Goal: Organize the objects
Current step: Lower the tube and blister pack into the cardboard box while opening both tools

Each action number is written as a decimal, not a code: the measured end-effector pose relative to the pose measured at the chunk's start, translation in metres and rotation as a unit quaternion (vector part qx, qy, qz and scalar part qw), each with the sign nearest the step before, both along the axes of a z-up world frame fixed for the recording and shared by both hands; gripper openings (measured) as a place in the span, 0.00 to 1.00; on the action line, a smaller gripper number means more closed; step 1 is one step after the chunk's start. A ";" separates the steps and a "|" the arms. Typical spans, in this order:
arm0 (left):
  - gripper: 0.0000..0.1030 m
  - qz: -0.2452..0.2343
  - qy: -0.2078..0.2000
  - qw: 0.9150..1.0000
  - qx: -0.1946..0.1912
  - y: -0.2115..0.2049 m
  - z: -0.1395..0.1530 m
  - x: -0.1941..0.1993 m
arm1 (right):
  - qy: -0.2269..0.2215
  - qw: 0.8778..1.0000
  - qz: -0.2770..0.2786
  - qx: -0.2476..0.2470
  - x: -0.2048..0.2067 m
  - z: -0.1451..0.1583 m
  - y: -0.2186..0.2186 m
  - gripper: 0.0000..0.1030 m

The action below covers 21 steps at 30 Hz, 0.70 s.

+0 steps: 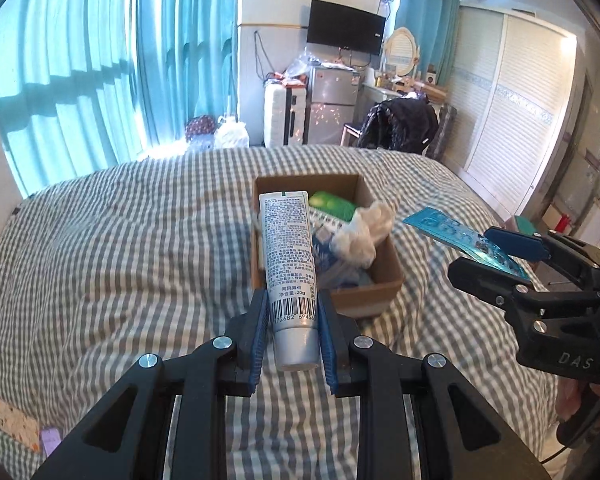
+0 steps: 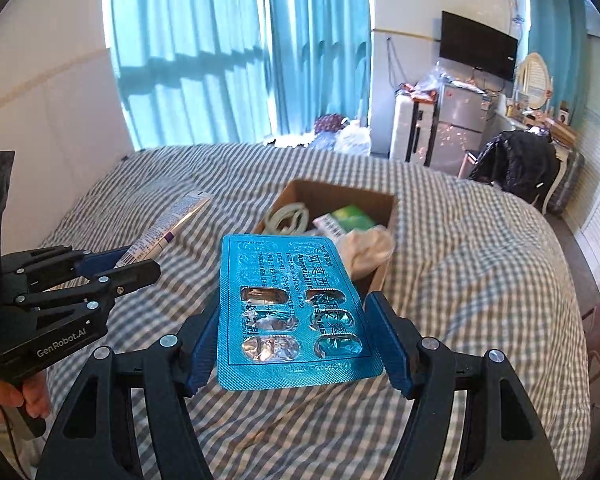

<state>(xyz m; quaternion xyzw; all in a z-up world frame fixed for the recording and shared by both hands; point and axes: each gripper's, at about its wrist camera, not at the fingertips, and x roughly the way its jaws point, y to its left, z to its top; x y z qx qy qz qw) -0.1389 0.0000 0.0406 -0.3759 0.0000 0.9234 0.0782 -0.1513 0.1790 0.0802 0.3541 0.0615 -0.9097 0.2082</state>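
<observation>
My left gripper [image 1: 292,300] is shut on the lower end of a white tube [image 1: 288,240] with a barcode, held up over the bed in front of an open cardboard box [image 1: 380,292]. Inside the box lie a green packet [image 1: 332,204], a crumpled white cloth [image 1: 360,236] and blue-and-white packets. My right gripper [image 2: 294,306] is shut across the width of a blue blister pack [image 2: 292,280], several of whose pockets are burst. That view has the box [image 2: 380,200] just beyond the pack and my left gripper [image 2: 128,264] with the tube [image 2: 168,228] at the left. The right gripper [image 1: 496,252] also shows in the left wrist view.
The box sits on a grey-and-white checked bed cover [image 1: 140,260]. Small cards [image 1: 12,428] lie near the bed's left corner. Behind the bed are teal curtains [image 1: 100,80], a suitcase [image 1: 278,120], a small fridge [image 1: 332,104], a chair with a black jacket [image 1: 400,124] and a wardrobe [image 1: 512,112].
</observation>
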 end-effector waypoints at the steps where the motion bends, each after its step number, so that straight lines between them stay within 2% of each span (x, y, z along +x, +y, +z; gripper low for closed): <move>1: 0.23 -0.002 0.002 1.000 -0.002 0.001 0.002 -0.006 | 0.003 1.000 -0.002 0.001 -0.004 0.002 0.000 0.66; 5: 0.23 -0.005 0.004 1.000 0.008 0.001 0.006 -0.040 | 0.005 1.000 -0.006 0.002 -0.026 0.007 0.002 0.66; 9: 0.23 -0.005 -0.003 1.000 0.011 -0.001 -0.002 -0.081 | -0.004 1.000 -0.010 0.003 -0.055 -0.001 0.000 0.66; 17: 0.23 -0.030 -0.041 0.999 0.012 0.008 -0.048 -0.155 | -0.054 0.998 -0.026 0.014 -0.107 -0.060 -0.005 0.66; 21: 0.23 -0.045 -0.049 0.998 0.008 0.022 -0.067 -0.178 | -0.063 0.998 -0.022 0.020 -0.122 -0.077 -0.011 0.66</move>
